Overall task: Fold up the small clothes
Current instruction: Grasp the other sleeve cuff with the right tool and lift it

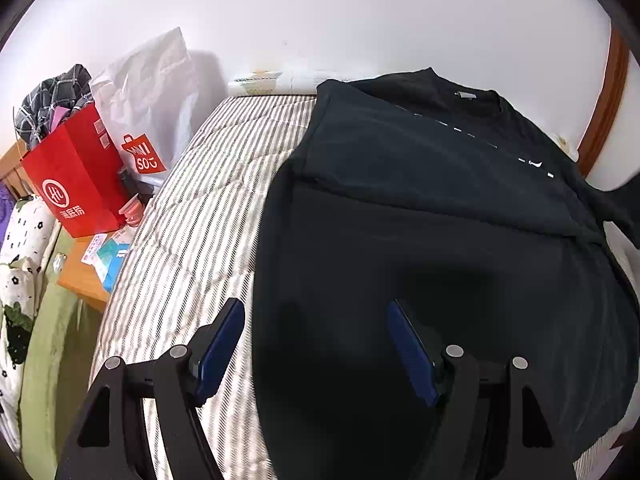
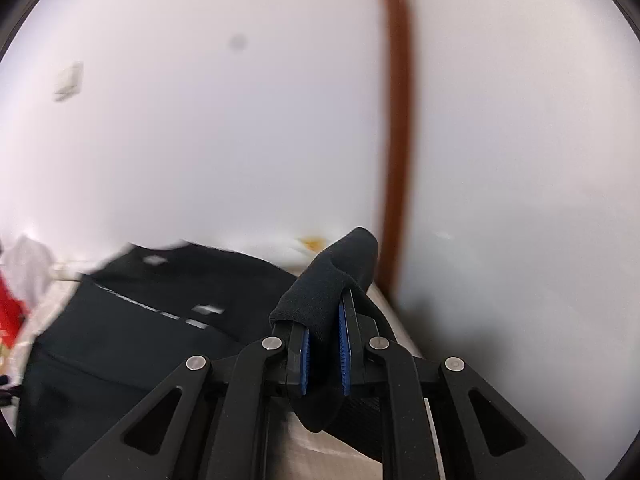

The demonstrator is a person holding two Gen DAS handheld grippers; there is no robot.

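On the striped bed (image 1: 192,208), one black T-shirt (image 1: 420,240), collar toward the wall, long axis running from near edge to far; right edge cut off. Right gripper (image 2: 325,334): jaws clenched on a lifted fold. Left gripper (image 1: 316,344): jaws released, straddling the hem. Beside, two bags: red bag (image 1: 76,176), white bag (image 1: 152,92).

The shirt (image 1: 420,240) lies spread on the bed (image 1: 192,208), under and ahead of the left tongs (image 1: 316,344), collar farthest away by the wall (image 1: 320,20). Left of them, off the bed, a bag (image 1: 76,176) stands on a stand (image 1: 80,276) (clothes inside). A shirt fold sits between the right tongs (image 2: 324,344).
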